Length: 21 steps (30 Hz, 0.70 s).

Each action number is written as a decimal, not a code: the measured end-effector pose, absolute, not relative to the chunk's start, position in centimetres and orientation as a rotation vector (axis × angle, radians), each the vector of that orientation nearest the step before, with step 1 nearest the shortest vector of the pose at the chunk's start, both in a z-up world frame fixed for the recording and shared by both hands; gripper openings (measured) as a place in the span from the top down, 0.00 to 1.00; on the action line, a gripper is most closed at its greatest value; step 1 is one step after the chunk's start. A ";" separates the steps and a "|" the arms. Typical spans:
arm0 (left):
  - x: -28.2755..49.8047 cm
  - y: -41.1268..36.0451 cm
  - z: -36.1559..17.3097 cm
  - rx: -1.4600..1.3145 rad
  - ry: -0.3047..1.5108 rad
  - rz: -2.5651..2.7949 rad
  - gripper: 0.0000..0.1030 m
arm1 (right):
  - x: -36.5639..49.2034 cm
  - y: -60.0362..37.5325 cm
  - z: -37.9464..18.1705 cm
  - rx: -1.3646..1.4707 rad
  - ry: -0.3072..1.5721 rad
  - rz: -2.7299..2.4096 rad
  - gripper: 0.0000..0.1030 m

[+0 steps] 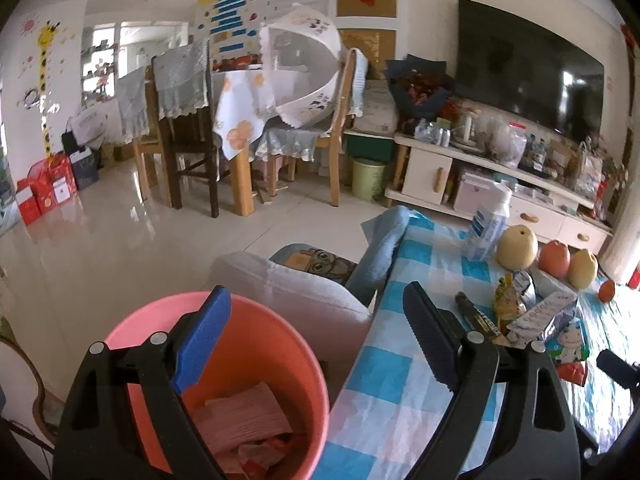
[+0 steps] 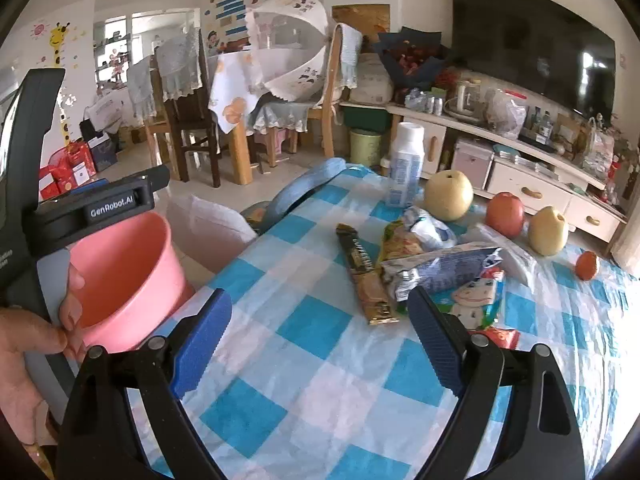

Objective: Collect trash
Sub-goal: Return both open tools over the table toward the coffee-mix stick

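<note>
The right tool [image 2: 320, 340] and left tool [image 1: 316, 338] are both gaping apart, gripping nothing. Just ahead on the blue-checked desk [image 2: 304, 392], a long gold foil wrapper [image 2: 366, 278] is lying flat; it is probably light, crinkly and slippery, best pinched across its narrow middle. The round pink plastic bin [image 1: 224, 364] is waiting beside the desk.

pears [image 2: 448, 195] x2 | bucket [image 2: 124, 276] x1 | bottle [image 2: 405, 168] x1 | wrappers [image 2: 366, 274] ~5

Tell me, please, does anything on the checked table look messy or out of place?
Yes. Empty wrappers lie crumpled in a loose heap on the table, beside a flat gold packet. They look like litter next to the tidy fruit: two pears, an apple. The pink bin already holds some paper.
</note>
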<state>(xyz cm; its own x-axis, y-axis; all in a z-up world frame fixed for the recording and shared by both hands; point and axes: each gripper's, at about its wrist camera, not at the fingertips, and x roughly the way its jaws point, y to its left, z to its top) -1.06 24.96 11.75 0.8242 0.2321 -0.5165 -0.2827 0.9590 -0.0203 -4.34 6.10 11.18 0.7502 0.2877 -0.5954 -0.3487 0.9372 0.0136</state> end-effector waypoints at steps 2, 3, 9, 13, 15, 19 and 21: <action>-1.0 24.2 11.7 -0.084 0.535 0.264 0.14 | -4.3 5.5 11.2 -0.100 0.630 0.338 0.14; -0.9 24.0 11.7 -0.080 0.535 0.260 0.14 | -4.3 5.3 11.1 -0.101 0.629 0.334 0.14; -0.3 21.6 11.5 -0.058 0.533 0.221 0.14 | -3.8 3.4 10.8 -0.097 0.632 0.299 0.14; 0.1 19.8 11.2 -0.034 0.538 0.192 0.14 | -3.6 1.9 10.6 -0.079 0.637 0.272 0.14; 0.2 19.1 11.0 -0.019 0.541 0.179 0.14 | -3.5 1.1 10.5 -0.067 0.646 0.259 0.14; 0.5 17.2 10.6 0.018 0.546 0.146 0.14 | -3.2 -0.4 9.7 -0.039 0.684 0.245 0.13; 0.6 16.3 10.4 0.038 0.550 0.127 0.14 | -3.2 -1.0 9.3 -0.042 0.696 0.236 0.13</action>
